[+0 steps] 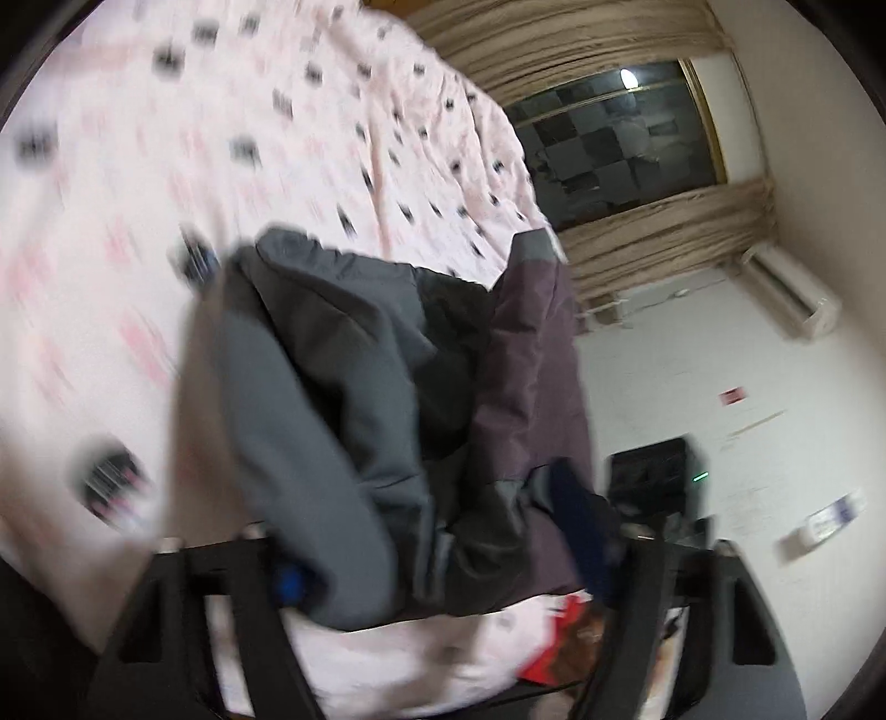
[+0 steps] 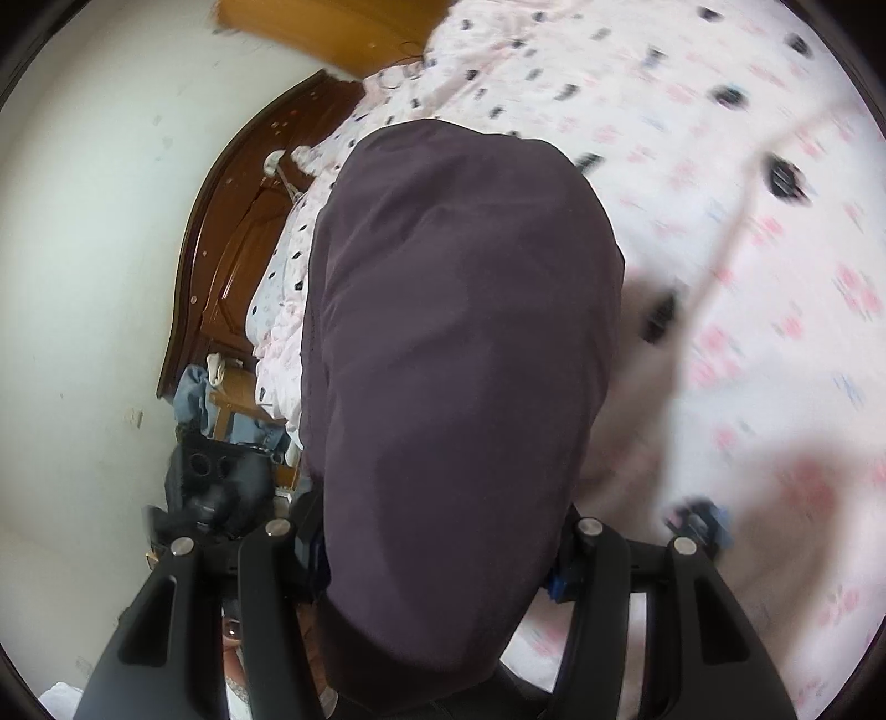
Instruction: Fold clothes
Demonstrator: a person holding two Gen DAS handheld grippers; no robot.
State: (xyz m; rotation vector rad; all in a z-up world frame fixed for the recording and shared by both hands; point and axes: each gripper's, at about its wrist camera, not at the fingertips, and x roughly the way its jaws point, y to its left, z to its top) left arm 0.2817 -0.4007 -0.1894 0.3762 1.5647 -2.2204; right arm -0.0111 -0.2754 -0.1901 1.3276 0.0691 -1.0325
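Garment (image 1: 387,399) bunched above bed (image 1: 166,166), left gripper (image 1: 443,576) clamped on its grey folds, right gripper (image 2: 443,565) clenched on purple cloth, no containers shown.

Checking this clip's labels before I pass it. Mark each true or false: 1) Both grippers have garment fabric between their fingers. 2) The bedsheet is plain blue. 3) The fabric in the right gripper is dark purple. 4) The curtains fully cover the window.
1) True: the left gripper and the right gripper each clamp the garment.
2) False: the bedsheet is pale pink with dark and pink prints.
3) True.
4) False: the beige curtains are parted, leaving the dark window exposed.
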